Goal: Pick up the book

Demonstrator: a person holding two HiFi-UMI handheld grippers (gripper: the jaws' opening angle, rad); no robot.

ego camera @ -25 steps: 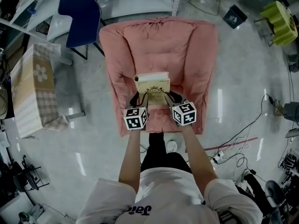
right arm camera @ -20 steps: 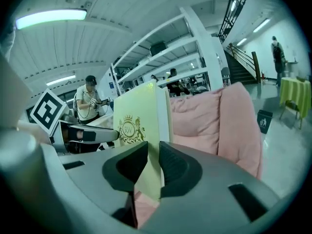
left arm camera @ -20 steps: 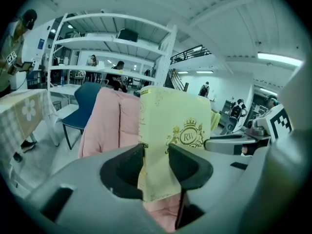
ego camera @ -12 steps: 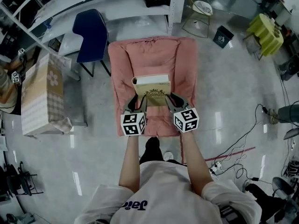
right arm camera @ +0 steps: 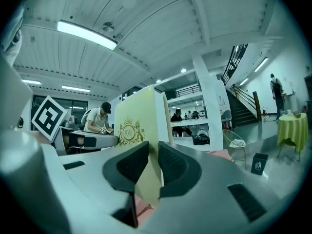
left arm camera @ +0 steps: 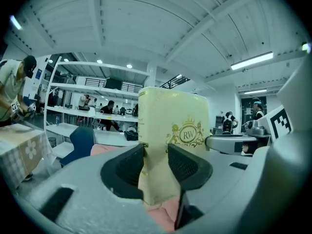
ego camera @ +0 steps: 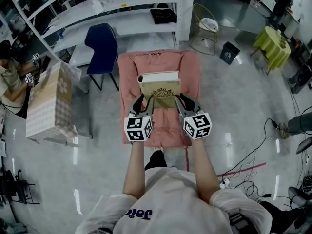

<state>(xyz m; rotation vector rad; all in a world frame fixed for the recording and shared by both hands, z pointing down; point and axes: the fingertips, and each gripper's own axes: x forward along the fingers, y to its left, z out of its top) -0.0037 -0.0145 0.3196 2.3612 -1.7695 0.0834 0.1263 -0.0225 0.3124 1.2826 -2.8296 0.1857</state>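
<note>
A thick cream book (ego camera: 159, 84) with a gold crest on its cover is held in the air above a pink armchair (ego camera: 189, 69), free of the seat. My left gripper (ego camera: 145, 100) is shut on the book's near left corner. My right gripper (ego camera: 184, 99) is shut on its near right corner. In the left gripper view the book (left arm camera: 171, 126) stands upright between the black pads of the left gripper (left arm camera: 156, 161). In the right gripper view the book (right arm camera: 140, 123) is pinched by its cover edge in the right gripper (right arm camera: 153, 167). Both grippers point roughly level.
A blue chair (ego camera: 101, 45) and white shelving (ego camera: 122, 6) stand behind the armchair. A checked box (ego camera: 46, 101) is at the left, with a person (ego camera: 9, 74) beside it. To the right are a wire stool (ego camera: 207, 27), a black bin (ego camera: 229, 52), a yellow-green table (ego camera: 274, 42) and floor cables (ego camera: 243, 165).
Both grippers have lifted the book well up off the armchair seat. The armchair and floor now look smaller and farther below. The grip on both corners is unchanged.
</note>
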